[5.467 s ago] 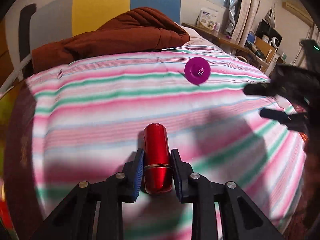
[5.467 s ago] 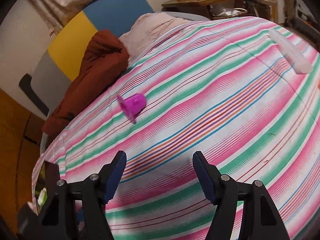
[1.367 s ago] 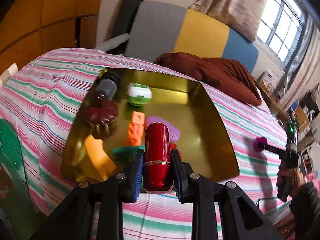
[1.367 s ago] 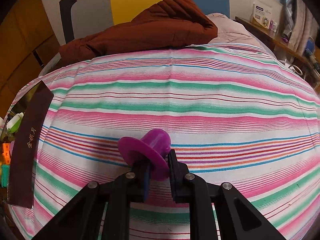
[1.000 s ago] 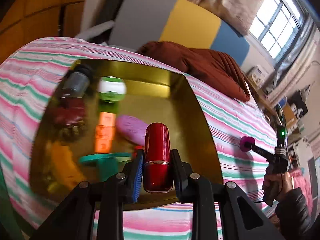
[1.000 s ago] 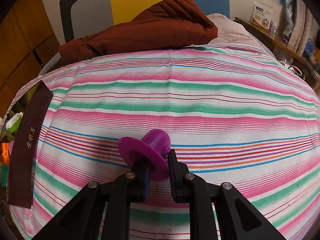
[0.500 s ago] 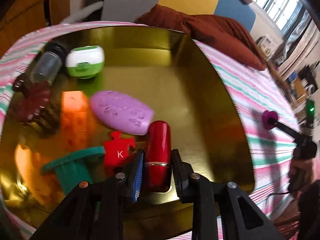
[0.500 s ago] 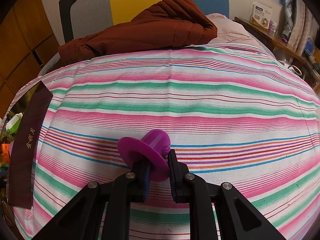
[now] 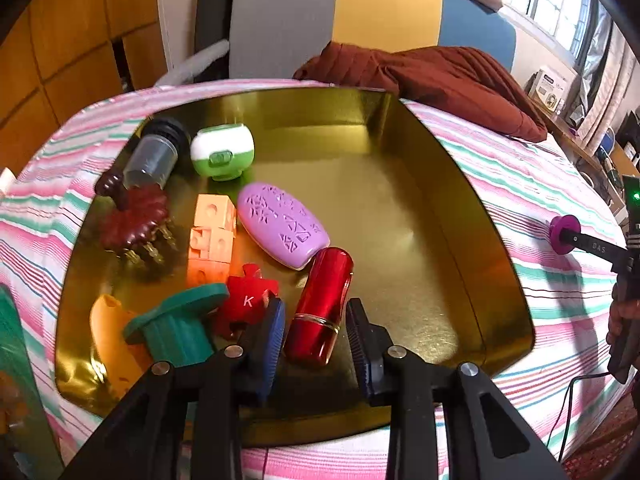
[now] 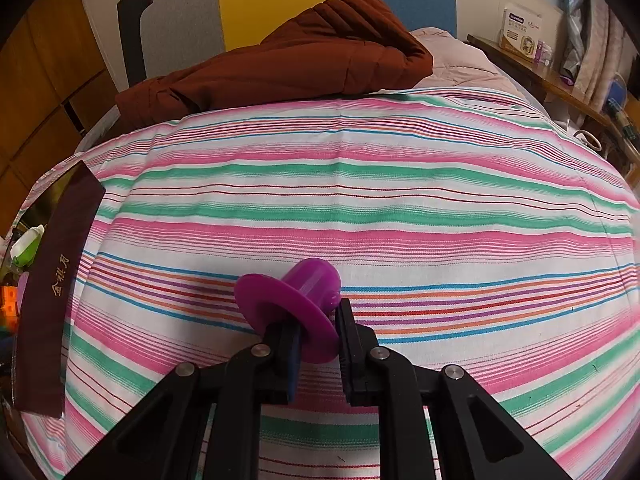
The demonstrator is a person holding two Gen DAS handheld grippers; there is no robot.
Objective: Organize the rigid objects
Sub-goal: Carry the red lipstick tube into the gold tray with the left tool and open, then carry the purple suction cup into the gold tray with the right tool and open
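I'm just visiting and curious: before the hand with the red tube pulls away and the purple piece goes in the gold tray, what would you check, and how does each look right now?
1. Red tube lies in the gold tray: ok.
2. Left gripper has let go of the tube: ok, gaps show on both sides.
3. Tube settled, not rolling: cannot tell.
4. Right gripper holds the purple piece firmly: ok.
5. Bare tray floor for the purple piece: ok, on the tray's right side.
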